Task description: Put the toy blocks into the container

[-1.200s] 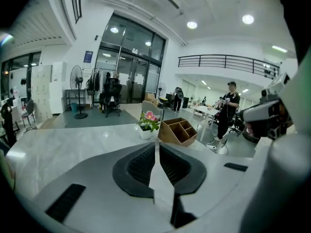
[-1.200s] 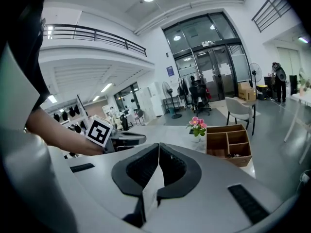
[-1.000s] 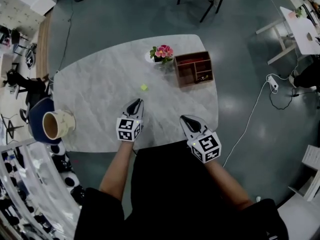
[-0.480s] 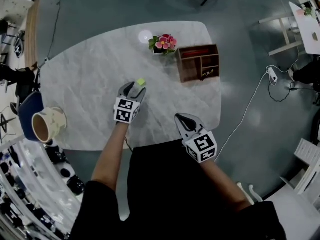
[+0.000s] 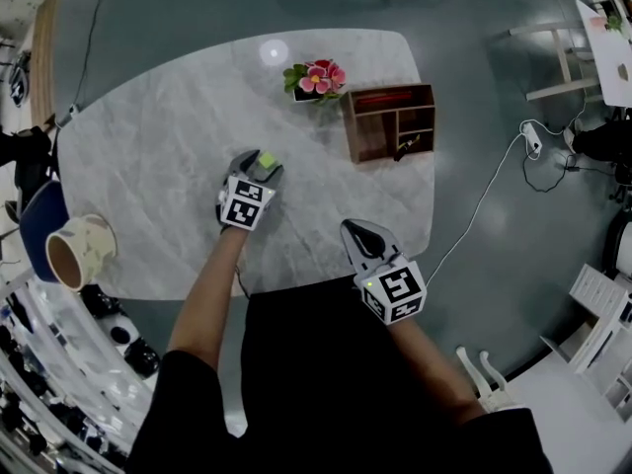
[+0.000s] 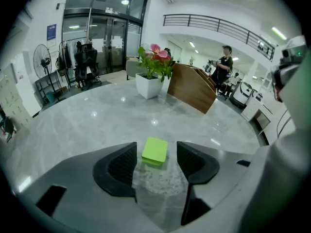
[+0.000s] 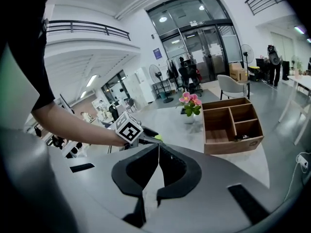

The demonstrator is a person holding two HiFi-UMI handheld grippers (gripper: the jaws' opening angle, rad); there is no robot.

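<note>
A person leaning over a pale marble table (image 5: 148, 166) reaches the left arm forward, bare forearm stretched out, bringing the left gripper (image 5: 259, 166) low over the middle of the tabletop with its marker cube facing up. Its jaws are opening and stand wide, one on either side of a small lime-green toy block (image 6: 155, 151). The pads are clear of the block on both sides, so it lies flat on the marble and is not gripped. The block is a plain, flat-topped square piece in bright green, and from the head view it shows as a green spot (image 5: 266, 160) right at the gripper's tips. The right arm is bent and kept close to the body, holding the right gripper (image 5: 354, 230) over the near edge of the table, pointing away from the person and well apart from the block. Its jaws are pressed fully together with nothing between them, as the right gripper view (image 7: 158, 152) makes plain. The wooden container (image 5: 390, 121), an open box split into compartments, sits toward the far right of the table, well apart from the block. Just to its left stands a white pot of pink flowers (image 5: 314, 77).
</note>
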